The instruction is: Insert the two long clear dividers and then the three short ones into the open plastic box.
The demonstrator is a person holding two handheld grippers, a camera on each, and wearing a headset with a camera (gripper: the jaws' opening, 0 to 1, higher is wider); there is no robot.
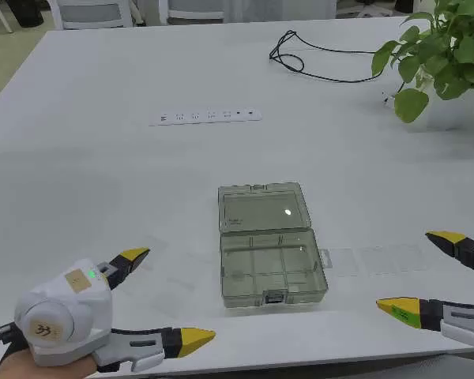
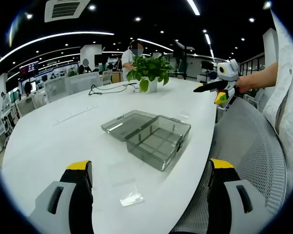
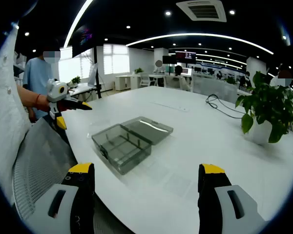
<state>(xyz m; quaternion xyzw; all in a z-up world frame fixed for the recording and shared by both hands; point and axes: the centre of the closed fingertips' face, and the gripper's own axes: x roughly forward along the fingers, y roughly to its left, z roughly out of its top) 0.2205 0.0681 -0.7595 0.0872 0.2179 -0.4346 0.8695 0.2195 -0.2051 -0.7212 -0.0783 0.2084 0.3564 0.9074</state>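
Bright, even light comes from long ceiling strips (image 3: 195,34) and small round spots overhead, so the white counter (image 1: 103,174) looks pale and washed, and shadows on it are faint and soft. A small glint sits on the open lid of the plastic box (image 1: 262,207). Both gripper views bow strongly toward their edges, curving the counter's rim and the strips.

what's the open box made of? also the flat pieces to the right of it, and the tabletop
Box: looks like rigid tinted-clear plastic, glossy; you can see through its walls and it carries a bright glint. Flat pieces: probably thin clear plastic sheet, nearly invisible apart from faint edges. Tabletop: smooth white, matte to satin, with soft reflections; laminate or painted, can't tell which.
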